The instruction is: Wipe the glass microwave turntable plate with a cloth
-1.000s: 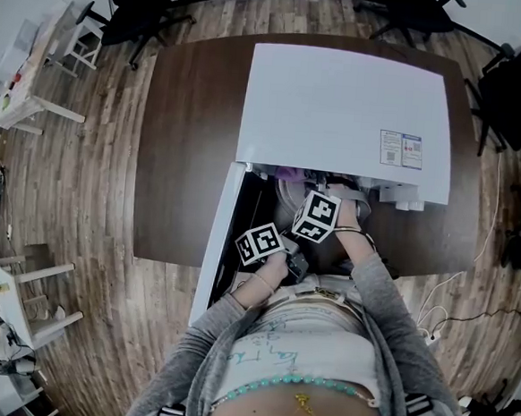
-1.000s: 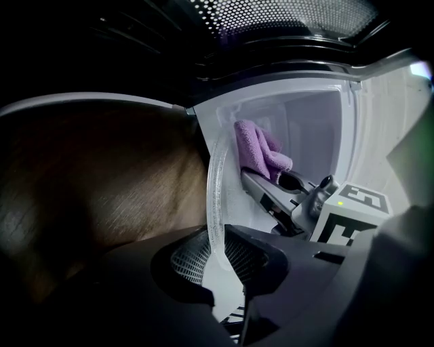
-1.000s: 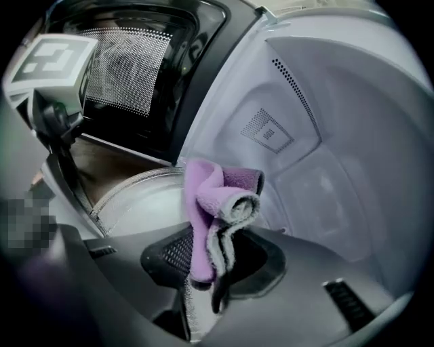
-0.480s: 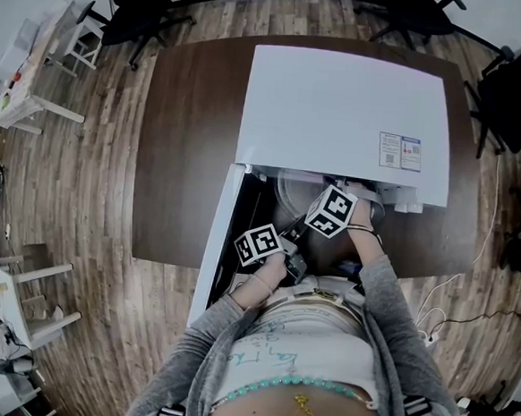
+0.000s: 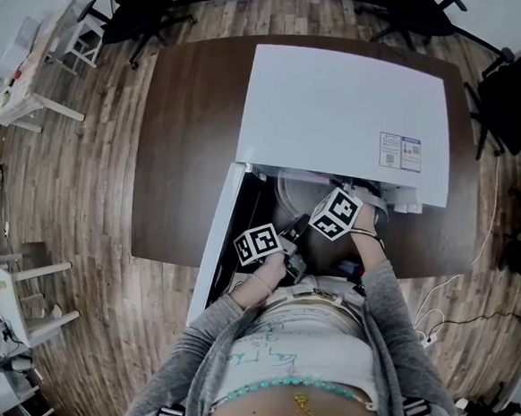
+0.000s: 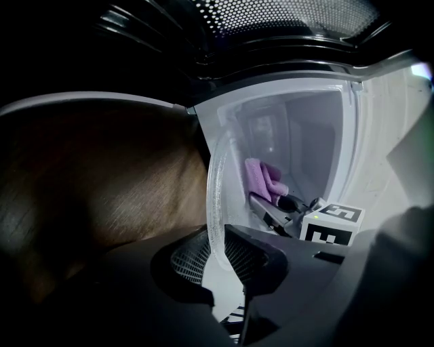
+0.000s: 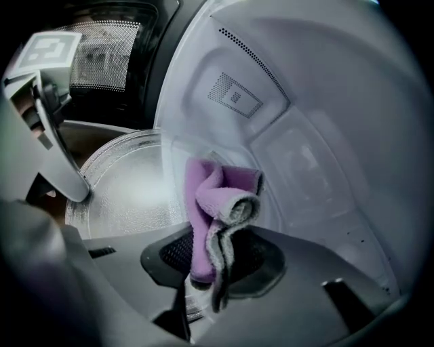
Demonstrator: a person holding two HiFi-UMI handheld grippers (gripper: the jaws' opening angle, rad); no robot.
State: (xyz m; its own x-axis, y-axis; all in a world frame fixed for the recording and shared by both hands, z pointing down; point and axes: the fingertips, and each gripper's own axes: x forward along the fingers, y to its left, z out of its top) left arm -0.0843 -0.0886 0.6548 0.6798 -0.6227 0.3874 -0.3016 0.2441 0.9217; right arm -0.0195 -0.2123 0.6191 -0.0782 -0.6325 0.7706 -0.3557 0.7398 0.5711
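Note:
The glass turntable plate [image 7: 129, 193] is tilted up at the mouth of the white microwave [image 5: 340, 110]. My left gripper [image 6: 220, 247] is shut on the plate's near rim [image 6: 215, 196] and holds it on edge. My right gripper [image 7: 210, 264] is shut on a folded purple cloth [image 7: 217, 193], which rests against the plate's right side inside the cavity. From the left gripper view the cloth [image 6: 260, 177] shows behind the glass, with the right gripper [image 6: 271, 207] below it. In the head view both grippers, left [image 5: 293, 230] and right [image 5: 337, 210], reach into the opening.
The microwave door [image 5: 214, 244] hangs open to the left of my left hand. The oven stands on a dark brown table [image 5: 184, 152]. The cavity's white side wall [image 7: 305, 135] curves close on the right of the cloth.
My right gripper has slid to the right across the plate with the cloth, which has dropped out of the head view. The left gripper and the plate have stayed put.

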